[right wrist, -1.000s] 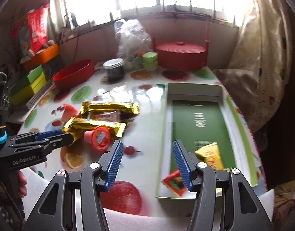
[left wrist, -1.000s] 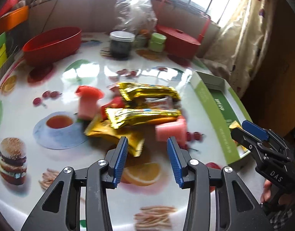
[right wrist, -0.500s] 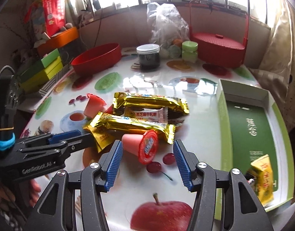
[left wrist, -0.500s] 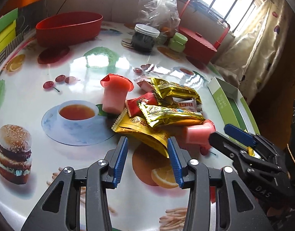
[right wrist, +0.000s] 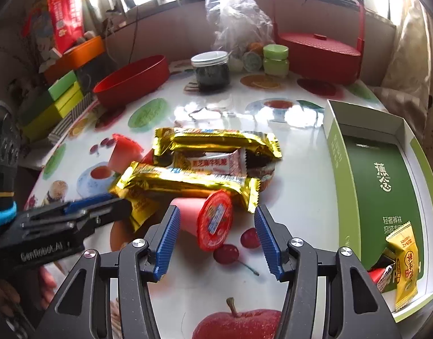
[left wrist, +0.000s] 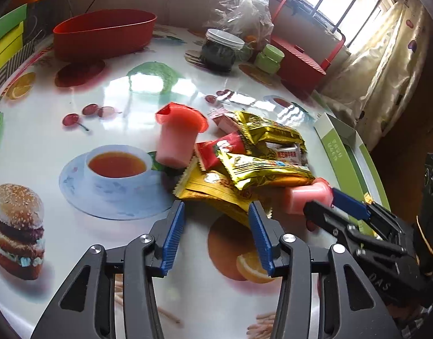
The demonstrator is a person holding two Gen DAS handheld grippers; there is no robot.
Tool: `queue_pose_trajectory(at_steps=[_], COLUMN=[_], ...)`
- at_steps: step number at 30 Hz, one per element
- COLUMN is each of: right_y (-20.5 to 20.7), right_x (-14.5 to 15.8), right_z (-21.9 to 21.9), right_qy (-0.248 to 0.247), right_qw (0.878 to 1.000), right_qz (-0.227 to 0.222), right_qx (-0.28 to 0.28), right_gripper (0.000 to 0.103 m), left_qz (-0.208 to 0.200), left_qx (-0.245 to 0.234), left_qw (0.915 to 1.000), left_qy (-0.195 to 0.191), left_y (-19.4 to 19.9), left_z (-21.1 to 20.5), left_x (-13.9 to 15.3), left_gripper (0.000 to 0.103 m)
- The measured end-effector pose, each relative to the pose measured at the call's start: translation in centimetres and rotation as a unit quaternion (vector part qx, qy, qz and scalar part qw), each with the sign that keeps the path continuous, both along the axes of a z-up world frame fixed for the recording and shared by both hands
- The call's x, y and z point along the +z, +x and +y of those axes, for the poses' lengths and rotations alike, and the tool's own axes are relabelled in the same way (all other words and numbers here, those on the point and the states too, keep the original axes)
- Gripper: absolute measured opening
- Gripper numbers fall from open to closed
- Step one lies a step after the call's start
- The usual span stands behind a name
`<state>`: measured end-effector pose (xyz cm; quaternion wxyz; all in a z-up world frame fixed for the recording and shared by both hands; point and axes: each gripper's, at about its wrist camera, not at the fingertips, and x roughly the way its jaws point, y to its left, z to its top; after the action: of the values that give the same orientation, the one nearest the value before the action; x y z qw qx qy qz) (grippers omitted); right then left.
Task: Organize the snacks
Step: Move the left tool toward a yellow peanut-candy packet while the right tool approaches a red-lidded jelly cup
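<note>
A pile of snacks lies mid-table: gold bar wrappers (right wrist: pixel 216 141), a yellow packet (left wrist: pixel 216 192), a red packet (left wrist: pixel 219 151) and two pink jelly cups. One cup (left wrist: pixel 178 137) stands upside down. The other cup (right wrist: pixel 209 219) lies on its side, red lid toward me. My right gripper (right wrist: pixel 215 240) is open, its fingers on either side of this cup, apart from it. My left gripper (left wrist: pixel 216 236) is open and empty just short of the yellow packet. A green box (right wrist: pixel 383 175) at the right holds a yellow packet (right wrist: pixel 405 265).
A red oval bowl (left wrist: pixel 103 32), a dark jar (left wrist: pixel 220 49), green tubs (right wrist: pixel 275 59), a plastic bag (right wrist: pixel 236 19) and a red lidded basket (right wrist: pixel 318 53) stand at the table's back. Coloured boxes (right wrist: pixel 60 96) stack at the left.
Both grippers have moved in toward the snack pile. The right gripper swung left from the green box and now straddles the lying jelly cup. Both stayed open.
</note>
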<state>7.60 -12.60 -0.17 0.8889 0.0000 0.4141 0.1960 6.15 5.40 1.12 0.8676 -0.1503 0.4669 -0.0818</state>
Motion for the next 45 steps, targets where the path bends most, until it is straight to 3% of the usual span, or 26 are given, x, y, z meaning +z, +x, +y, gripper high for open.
queue_pose_trajectory(at_steps=[9, 14, 19, 23, 27, 36, 39, 45], right_y=[-1.7, -2.7, -2.3, -1.1, 0.3, 0.9, 0.8, -0.3], right_x=[-0.1, -0.1, 0.3, 0.7, 0.3, -0.6, -0.7, -0.7], right_z=[2.3, 3.5, 2.4, 2.0, 2.4, 2.0, 1.7, 1.9], right_qy=[0.026, 0.007, -0.02, -0.002, 0.004, 0.053, 0.054, 0.033], right_qw=[0.997, 0.994, 0.997, 0.996, 0.996, 0.993, 0.994, 0.995], right_qz=[0.003, 0.005, -0.023, -0.031, -0.025, 0.011, 0.014, 0.012], right_qx=[0.071, 0.106, 0.07, 0.079, 0.091, 0.104, 0.094, 0.098], right_gripper=[0.055, 0.055, 0.055, 0.055, 0.059, 0.059, 0.046, 0.045], left_qz=[0.002, 0.003, 0.002, 0.003, 0.004, 0.0, 0.004, 0.008], left_qx=[0.03, 0.035, 0.028, 0.02, 0.011, 0.011, 0.013, 0.018], left_qw=[0.9994, 0.9993, 0.9996, 0.9998, 0.9999, 0.9999, 0.9999, 0.9996], left_qy=[0.016, 0.012, 0.006, -0.001, -0.007, -0.008, -0.008, -0.018], left_y=[-0.4, -0.4, -0.5, -0.3, -0.2, 0.2, 0.1, 0.3], left_z=[2.2, 2.5, 2.1, 1.6, 1.0, 1.0, 1.2, 1.4], left_x=[-0.1, 0.0, 0.0, 0.1, 0.2, 0.5, 0.3, 0.1], left_gripper=[0.048, 0.048, 0.048, 0.048, 0.048, 0.048, 0.048, 0.048])
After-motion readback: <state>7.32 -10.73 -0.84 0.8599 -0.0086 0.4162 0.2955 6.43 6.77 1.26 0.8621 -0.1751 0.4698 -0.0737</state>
